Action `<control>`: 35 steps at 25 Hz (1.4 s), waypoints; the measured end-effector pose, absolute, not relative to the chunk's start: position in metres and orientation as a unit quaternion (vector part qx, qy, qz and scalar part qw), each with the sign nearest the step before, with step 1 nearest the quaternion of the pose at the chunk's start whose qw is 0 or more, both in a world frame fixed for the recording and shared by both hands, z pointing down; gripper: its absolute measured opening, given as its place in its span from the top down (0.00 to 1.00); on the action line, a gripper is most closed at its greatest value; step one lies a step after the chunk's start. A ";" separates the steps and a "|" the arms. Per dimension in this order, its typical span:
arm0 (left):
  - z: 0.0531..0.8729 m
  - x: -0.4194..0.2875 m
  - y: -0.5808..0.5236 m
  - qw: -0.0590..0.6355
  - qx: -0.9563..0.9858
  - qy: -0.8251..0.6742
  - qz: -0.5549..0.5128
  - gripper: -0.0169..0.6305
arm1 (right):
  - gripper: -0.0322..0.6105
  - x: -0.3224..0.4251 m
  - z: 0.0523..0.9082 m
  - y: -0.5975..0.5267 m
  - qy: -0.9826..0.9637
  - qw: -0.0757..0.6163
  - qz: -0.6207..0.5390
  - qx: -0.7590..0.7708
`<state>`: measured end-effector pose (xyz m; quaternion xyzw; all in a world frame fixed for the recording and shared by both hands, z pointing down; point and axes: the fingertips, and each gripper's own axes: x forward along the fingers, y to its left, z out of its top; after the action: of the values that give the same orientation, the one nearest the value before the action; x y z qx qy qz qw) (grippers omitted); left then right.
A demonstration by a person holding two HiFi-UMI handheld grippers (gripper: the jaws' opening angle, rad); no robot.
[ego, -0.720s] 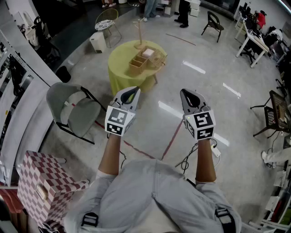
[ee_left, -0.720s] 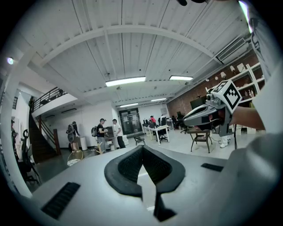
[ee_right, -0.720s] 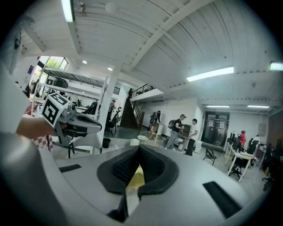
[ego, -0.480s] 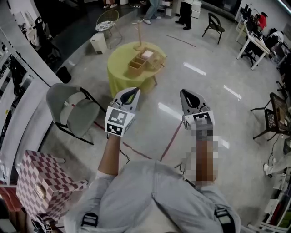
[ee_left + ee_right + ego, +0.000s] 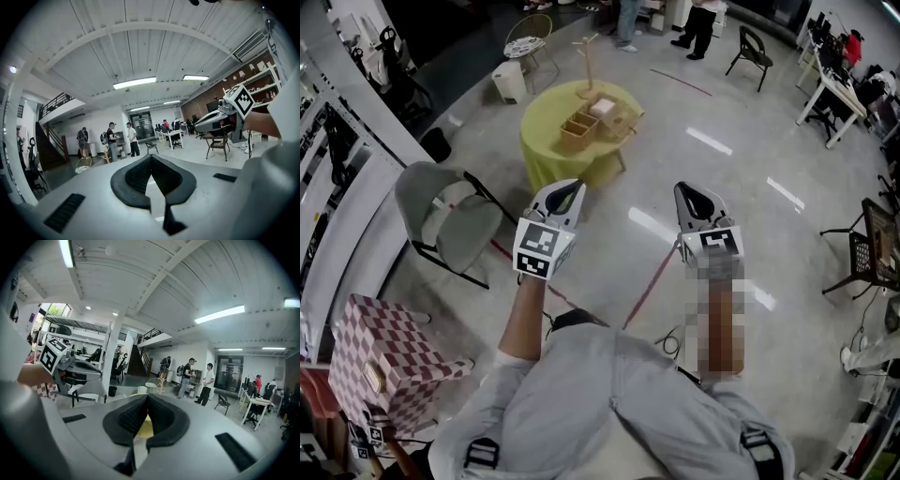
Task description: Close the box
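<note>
A round table with a yellow cloth (image 5: 572,141) stands ahead across the floor, far beyond both grippers. On it sit wooden boxes (image 5: 581,129), one with a pale lid or flap raised (image 5: 606,108). My left gripper (image 5: 570,187) and right gripper (image 5: 690,190) are held side by side in the air, pointing toward the table. Both are shut and empty. In the left gripper view the pads (image 5: 140,176) meet at their tips; the right gripper view shows its pads (image 5: 136,416) touching too, with the yellow cloth (image 5: 143,430) behind them.
A grey chair (image 5: 450,225) stands left of my path, and a pink checkered box (image 5: 380,361) sits at the lower left. Red tape lines (image 5: 647,286) and a cable (image 5: 670,342) lie on the floor. People (image 5: 112,140) stand far behind the table, near chairs and desks.
The table sits slightly nearer and the checkered box has slid down-left in the head view, as the person moves forward. Both grippers keep the same shut pose.
</note>
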<state>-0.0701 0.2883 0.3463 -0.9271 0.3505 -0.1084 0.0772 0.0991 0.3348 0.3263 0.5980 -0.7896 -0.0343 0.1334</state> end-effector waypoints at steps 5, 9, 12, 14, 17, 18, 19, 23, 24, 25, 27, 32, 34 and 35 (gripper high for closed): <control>0.348 -0.058 0.279 0.077 -0.926 0.352 -0.111 0.93 | 0.91 0.112 0.331 0.325 -0.791 0.130 -0.026 0.598; 0.353 -0.050 0.266 0.074 -0.927 0.349 -0.112 0.93 | 0.91 0.122 0.336 0.312 -0.786 0.129 -0.017 0.605; 0.359 -0.042 0.249 0.072 -0.929 0.345 -0.110 0.93 | 0.91 0.131 0.342 0.298 -0.781 0.131 -0.011 0.611; 0.363 -0.039 0.233 0.068 -0.930 0.344 -0.108 0.93 | 0.91 0.134 0.345 0.284 -0.780 0.134 -0.011 0.612; 0.369 -0.034 0.202 0.063 -0.931 0.343 -0.107 0.93 | 0.91 0.140 0.349 0.257 -0.777 0.135 -0.007 0.614; 0.371 -0.031 0.190 0.063 -0.931 0.343 -0.106 0.93 | 0.91 0.143 0.351 0.246 -0.777 0.135 -0.005 0.615; 0.371 -0.028 0.178 0.064 -0.932 0.342 -0.106 0.93 | 0.91 0.146 0.351 0.234 -0.776 0.136 -0.005 0.616; 0.378 -0.019 0.123 0.063 -0.935 0.334 -0.106 0.93 | 0.91 0.152 0.353 0.179 -0.773 0.137 -0.007 0.619; 0.379 -0.017 0.109 0.061 -0.935 0.332 -0.107 0.93 | 0.91 0.153 0.352 0.165 -0.773 0.136 -0.006 0.620; 0.378 -0.015 0.095 0.059 -0.936 0.330 -0.106 0.93 | 0.91 0.153 0.352 0.152 -0.773 0.137 -0.004 0.620; 0.377 -0.010 0.067 0.055 -0.937 0.329 -0.104 0.93 | 0.91 0.154 0.351 0.125 -0.774 0.141 -0.001 0.617; 0.378 -0.002 0.008 0.046 -0.939 0.325 -0.108 0.93 | 0.91 0.159 0.352 0.069 -0.774 0.149 0.009 0.615; 0.380 0.000 -0.012 0.042 -0.939 0.324 -0.110 0.93 | 0.91 0.160 0.356 0.048 -0.775 0.153 0.013 0.613; 0.382 0.001 -0.022 0.040 -0.939 0.323 -0.111 0.93 | 0.91 0.160 0.358 0.038 -0.775 0.155 0.016 0.612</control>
<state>0.0013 -0.0221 0.3818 -0.9390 0.3231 -0.1112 0.0398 0.1604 0.0383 0.3576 0.6123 -0.7751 0.0156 0.1551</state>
